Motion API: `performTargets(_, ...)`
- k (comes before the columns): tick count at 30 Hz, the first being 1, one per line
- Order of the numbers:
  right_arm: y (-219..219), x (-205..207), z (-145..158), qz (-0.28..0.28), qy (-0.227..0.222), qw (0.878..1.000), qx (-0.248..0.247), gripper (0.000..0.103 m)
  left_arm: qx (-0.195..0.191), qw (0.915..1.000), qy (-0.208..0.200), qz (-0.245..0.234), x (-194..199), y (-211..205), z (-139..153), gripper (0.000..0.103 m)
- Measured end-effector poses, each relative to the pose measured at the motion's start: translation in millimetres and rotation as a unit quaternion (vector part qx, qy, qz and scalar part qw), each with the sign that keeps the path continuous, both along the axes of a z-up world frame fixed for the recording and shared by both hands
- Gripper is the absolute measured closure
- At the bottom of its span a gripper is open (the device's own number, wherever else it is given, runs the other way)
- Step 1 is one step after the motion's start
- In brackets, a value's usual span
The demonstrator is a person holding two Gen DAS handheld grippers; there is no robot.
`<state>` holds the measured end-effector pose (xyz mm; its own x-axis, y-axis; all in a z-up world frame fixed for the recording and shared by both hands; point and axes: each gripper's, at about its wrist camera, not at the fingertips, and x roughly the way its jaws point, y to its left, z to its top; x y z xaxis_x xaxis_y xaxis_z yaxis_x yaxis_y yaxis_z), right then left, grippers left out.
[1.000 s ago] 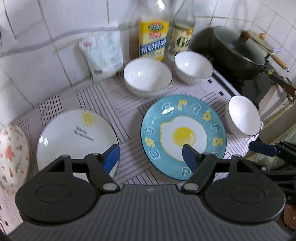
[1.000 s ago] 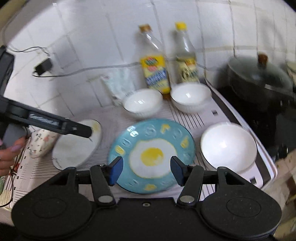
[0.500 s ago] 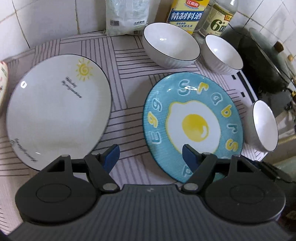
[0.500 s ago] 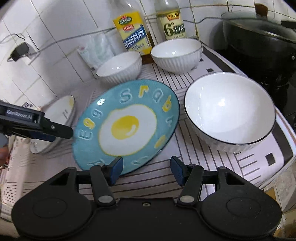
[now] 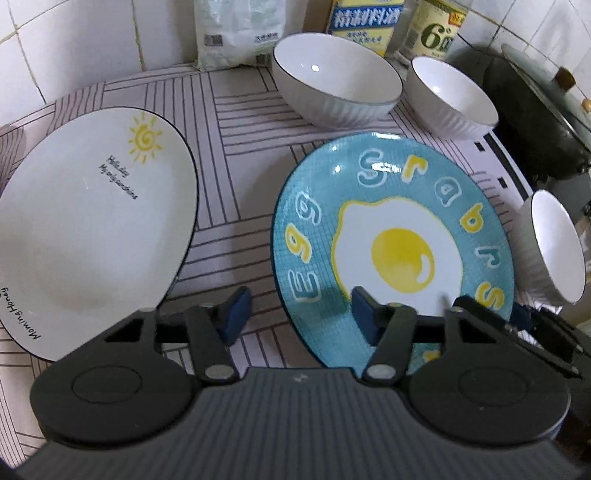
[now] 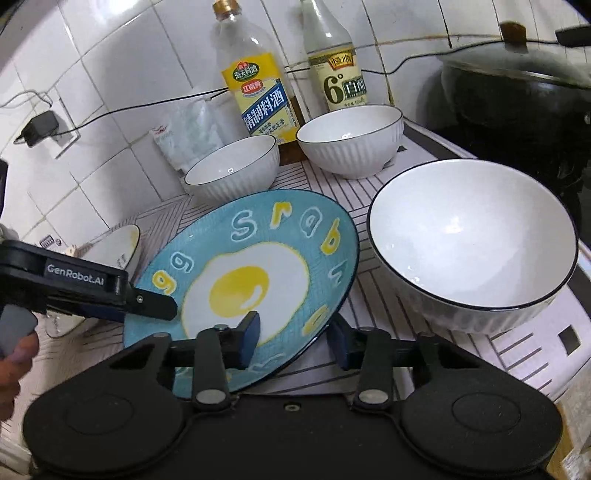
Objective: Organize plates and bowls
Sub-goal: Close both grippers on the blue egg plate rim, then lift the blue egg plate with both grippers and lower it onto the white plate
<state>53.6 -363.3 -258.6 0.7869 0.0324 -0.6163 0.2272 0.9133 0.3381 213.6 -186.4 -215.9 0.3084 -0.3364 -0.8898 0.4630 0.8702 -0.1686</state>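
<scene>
A blue plate (image 5: 391, 251) with a fried-egg picture lies on the striped counter mat, with a white sun plate (image 5: 92, 221) to its left. My left gripper (image 5: 299, 315) straddles the blue plate's near-left rim, one finger over the plate and one outside; its jaws are closing and the pads are not touching. My right gripper (image 6: 293, 341) straddles the blue plate (image 6: 258, 266) at its near-right rim, also closing with gaps showing. Three white ribbed bowls stand around: a large one (image 6: 472, 243) to the right and two (image 6: 232, 166) (image 6: 351, 140) behind.
Two bottles (image 6: 258, 85) (image 6: 336, 62) and a white bag (image 5: 240, 29) stand against the tiled wall. A black lidded wok (image 6: 524, 99) sits at the right on the stove. A person's hand (image 6: 14, 354) holds the left gripper's handle. A charger (image 6: 37, 127) hangs on the wall.
Both grippers have come down close to the blue plate, and each pair of jaws has narrowed around its rim. Plates and bowls have not moved.
</scene>
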Motion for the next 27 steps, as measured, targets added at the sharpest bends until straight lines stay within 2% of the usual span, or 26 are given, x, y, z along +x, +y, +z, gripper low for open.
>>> performTargets(1,1,-1,0,0.000,0.001,1.000,-0.009,0.068,0.001,1.0000,-0.003,-0.002,-1,-1,0,0.056)
performTargets(3,0,-2,0,-0.010,0.002,1.000,-0.012,0.073,-0.001,0.9999,-0.010,-0.013,-3,-2,-1,0.063)
performTargets(7,-10,-2,-1,-0.036,0.006,0.999,0.028,0.080,-0.009,0.9992,-0.038,-0.004,-5,-2,-3,0.063)
performTargets(11,-11,-4,-6,-0.056,-0.002,0.997,0.043,0.081,-0.026,0.9987,-0.043,0.005,1,2,-4,0.064)
performTargets(14,-8,-5,-7,-0.062,-0.004,0.997,0.039,0.080,-0.020,0.9988,-0.045,-0.008,0,-2,-3,0.072)
performTargets(16,-8,-3,-5,-0.061,0.001,0.997,0.041,0.081,-0.028,0.9992,-0.024,0.016,5,1,-3,0.077)
performTargets(19,-12,0,-1,-0.052,0.014,0.998,0.042,0.083,-0.035,0.9991,-0.014,0.020,8,5,-3,0.079)
performTargets(23,-9,4,8,-0.025,0.026,0.999,0.017,0.082,-0.019,0.9995,-0.023,-0.002,2,4,-1,0.079)
performTargets(27,-13,5,13,-0.008,0.029,0.999,0.020,0.082,-0.016,0.9992,-0.031,-0.016,-6,8,4,0.079)
